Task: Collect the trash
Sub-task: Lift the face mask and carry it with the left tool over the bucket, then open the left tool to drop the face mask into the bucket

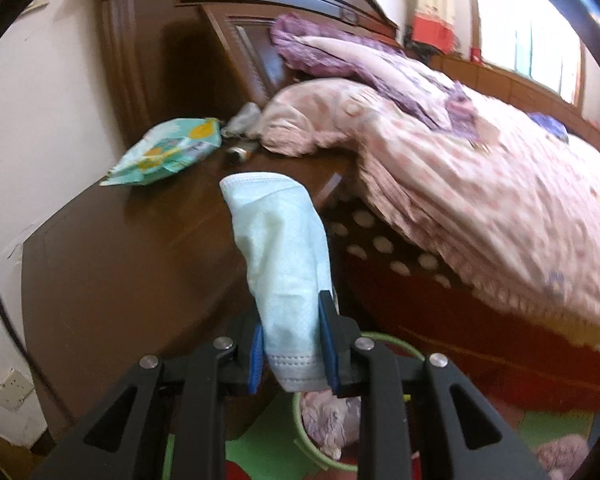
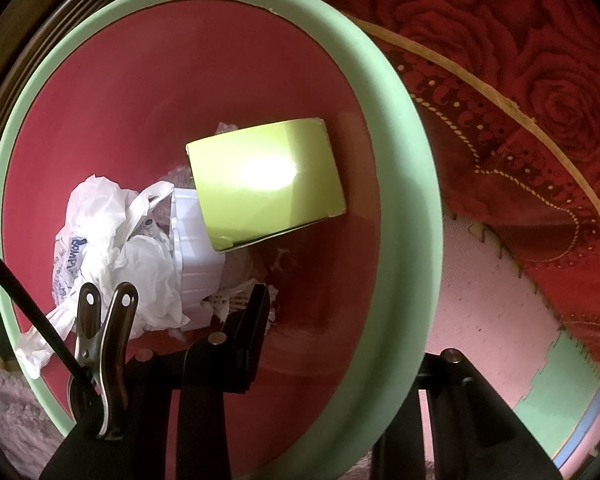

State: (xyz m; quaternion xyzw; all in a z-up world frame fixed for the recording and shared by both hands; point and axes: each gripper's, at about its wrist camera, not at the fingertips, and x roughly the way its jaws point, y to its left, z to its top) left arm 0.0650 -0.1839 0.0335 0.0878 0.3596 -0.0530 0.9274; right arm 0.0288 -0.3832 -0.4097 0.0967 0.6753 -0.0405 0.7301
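Between the blue pads of your left hand-held gripper point(image 1: 293, 346) hung a pale blue face mask point(image 1: 281, 248), pinched near its stitched lower hem while most of its length rose free above the jaws. You held it over the edge of the dark wooden worktop point(image 1: 112, 264), with the green rim of the trash bin point(image 1: 396, 342) showing just below and behind the fingers.

Your right hand-held gripper point(image 2: 328, 344) straddled that bin's green rim point(image 2: 400, 184): one finger sat inside against the red wall, the other outside by the bedspread. I could not tell whether it was actually clamped on the rim or only resting astride it. Inside the bin lay a yellow-green box point(image 2: 266, 182), a white ribbed container point(image 2: 196, 240) and crumpled white plastic point(image 2: 116, 248).

The main risk I judged was the release. The mask was light and floppy, gripped only at one end, so if you opened the left jaws while still over the worktop edge, it could drape on the rim or fall outside onto the floor mat. It might also cling to a rubber pad and not drop cleanly. If your right side did not truly hold the rim, the bin could tip or shift as you reached over it.

A wet-wipes pack point(image 1: 168, 152) and a small dark tube point(image 1: 240, 152) lay on the worktop beside the pink quilt point(image 1: 460, 184); the quilt's overhang could snag a later reach.
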